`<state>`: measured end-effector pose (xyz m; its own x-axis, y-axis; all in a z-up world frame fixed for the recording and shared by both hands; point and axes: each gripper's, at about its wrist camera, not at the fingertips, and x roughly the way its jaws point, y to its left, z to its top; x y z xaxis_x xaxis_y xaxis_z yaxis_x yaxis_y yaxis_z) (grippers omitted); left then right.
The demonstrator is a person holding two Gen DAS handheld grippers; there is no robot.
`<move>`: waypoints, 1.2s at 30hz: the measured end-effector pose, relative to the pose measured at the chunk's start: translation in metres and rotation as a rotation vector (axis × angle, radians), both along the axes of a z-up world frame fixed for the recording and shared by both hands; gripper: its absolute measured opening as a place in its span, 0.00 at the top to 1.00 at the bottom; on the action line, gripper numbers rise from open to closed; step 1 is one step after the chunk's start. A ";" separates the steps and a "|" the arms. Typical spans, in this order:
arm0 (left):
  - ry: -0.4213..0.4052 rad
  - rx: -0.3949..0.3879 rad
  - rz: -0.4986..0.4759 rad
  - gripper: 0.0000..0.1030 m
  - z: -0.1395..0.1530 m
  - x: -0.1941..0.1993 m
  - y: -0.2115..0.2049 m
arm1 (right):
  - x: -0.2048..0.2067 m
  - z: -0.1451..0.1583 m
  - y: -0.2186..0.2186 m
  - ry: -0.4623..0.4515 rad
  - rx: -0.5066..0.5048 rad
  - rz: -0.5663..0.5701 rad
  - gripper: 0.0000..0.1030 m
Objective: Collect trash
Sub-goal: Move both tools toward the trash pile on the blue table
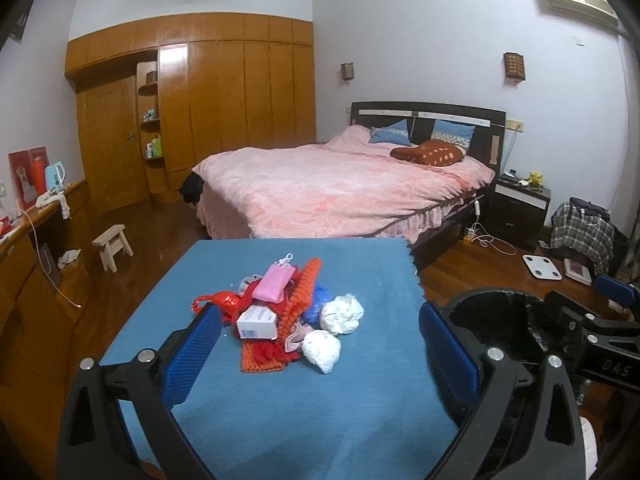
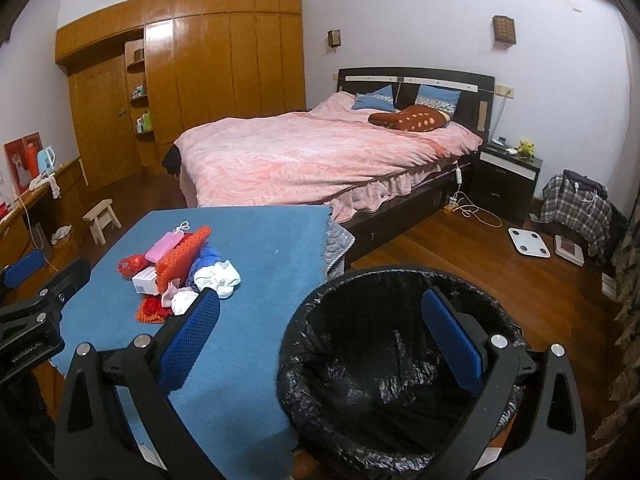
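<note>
A heap of trash (image 1: 280, 312) lies on the blue-covered table (image 1: 248, 412): a small white box (image 1: 257, 322), a pink pack (image 1: 274, 286), red and orange netting (image 1: 298, 298) and two crumpled white wads (image 1: 342, 314). My left gripper (image 1: 320, 356) hangs open just short of the heap, nothing between its blue pads (image 1: 192, 356). In the right wrist view the same heap (image 2: 180, 268) sits left of a black-lined trash bin (image 2: 384, 364). My right gripper (image 2: 320, 344) is open above the bin's left rim.
A bed with a pink cover (image 1: 332, 188) stands behind the table. Wooden wardrobes (image 1: 224, 92) fill the back wall. A small stool (image 1: 113, 244) and a side counter (image 1: 36, 220) are at left. A scale (image 2: 529, 241) and a plaid bag (image 2: 576, 208) lie on the floor at right.
</note>
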<state>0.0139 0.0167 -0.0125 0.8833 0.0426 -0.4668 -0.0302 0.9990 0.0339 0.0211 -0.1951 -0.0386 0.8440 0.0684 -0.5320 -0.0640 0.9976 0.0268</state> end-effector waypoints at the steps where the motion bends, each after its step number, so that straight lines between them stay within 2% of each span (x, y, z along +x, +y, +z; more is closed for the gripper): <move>1: 0.007 0.000 0.007 0.06 -0.001 0.002 0.004 | 0.003 0.000 0.001 0.003 -0.002 0.003 0.05; 25: 0.121 -0.019 0.147 0.06 -0.031 0.054 0.096 | 0.087 -0.038 0.089 0.097 -0.023 0.147 0.05; 30: 0.135 -0.018 0.158 0.06 -0.044 0.063 0.108 | 0.099 -0.050 0.100 0.114 -0.021 0.156 0.05; 36: 0.149 -0.002 0.154 0.06 -0.078 0.081 0.125 | 0.112 -0.075 0.119 0.126 -0.044 0.163 0.05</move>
